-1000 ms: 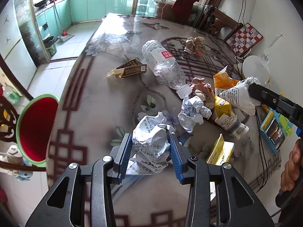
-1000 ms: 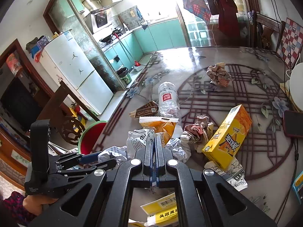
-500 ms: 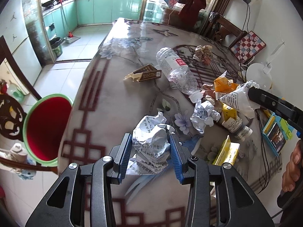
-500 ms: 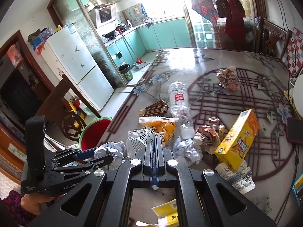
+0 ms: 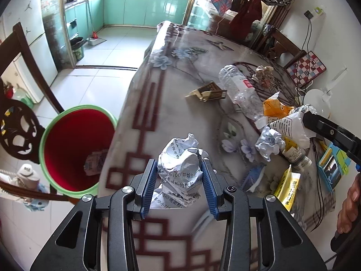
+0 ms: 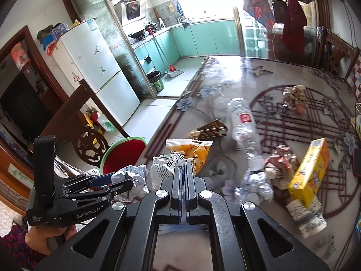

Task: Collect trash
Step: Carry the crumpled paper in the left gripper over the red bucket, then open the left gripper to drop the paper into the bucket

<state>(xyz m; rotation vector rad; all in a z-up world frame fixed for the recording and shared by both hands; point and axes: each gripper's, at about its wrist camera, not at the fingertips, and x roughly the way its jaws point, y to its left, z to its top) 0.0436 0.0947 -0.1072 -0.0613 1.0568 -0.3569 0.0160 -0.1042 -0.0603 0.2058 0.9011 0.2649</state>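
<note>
Our left gripper (image 5: 178,185) has its jaws clamped on a crumpled printed paper ball (image 5: 180,169), light, soft, best squeezed mid-bulk, over the table's (image 5: 171,103) near left edge beside the red bin (image 5: 74,149); our right gripper (image 6: 184,192) jaws pinch a crinkly white wrapper (image 6: 164,169).

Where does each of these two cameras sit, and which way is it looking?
Left wrist: on the left gripper, looking down over crumpled paper in its jaws to the table edge and red bin; the other hand shows.
Right wrist: on the right gripper, jaws shut on a white wrapper, facing the kitchen; the left gripper shows.
Shared: bin, plastic bottle.
</note>
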